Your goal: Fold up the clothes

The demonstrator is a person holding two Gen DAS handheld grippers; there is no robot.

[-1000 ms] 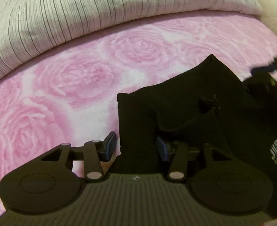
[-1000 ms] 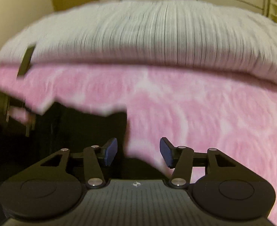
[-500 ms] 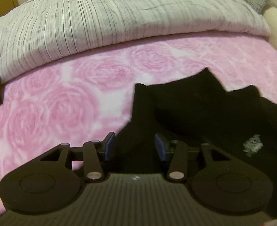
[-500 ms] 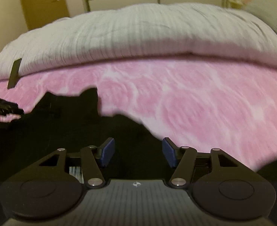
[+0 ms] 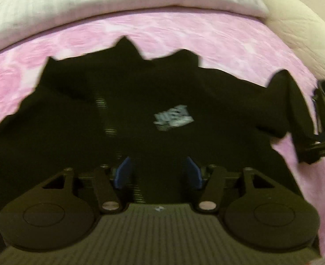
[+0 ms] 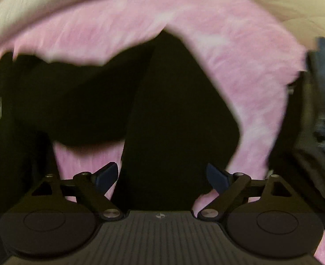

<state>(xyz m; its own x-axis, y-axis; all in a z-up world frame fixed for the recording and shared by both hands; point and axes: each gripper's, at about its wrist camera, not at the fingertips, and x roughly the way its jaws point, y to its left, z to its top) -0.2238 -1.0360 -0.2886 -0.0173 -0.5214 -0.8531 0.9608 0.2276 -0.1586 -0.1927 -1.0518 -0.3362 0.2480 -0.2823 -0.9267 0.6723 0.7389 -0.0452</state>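
Left wrist view: the black garment, its pale logo blurred, lay spread across the pink floral blanket, long axis running side to side directly ahead of the left gripper, whose jaws stood apart over cloth. Right wrist view: a sleeve-like flap ran forward between the spread jaws of the right gripper, the nearer tool to that end, gripping nothing.

We see a pink rose-patterned blanket spreading from nine o'clock across to three. Above it, at twelve o'clock, a pale striped duvet lies bunched along its far edge. At two o'clock sits a cream quilted cushion.
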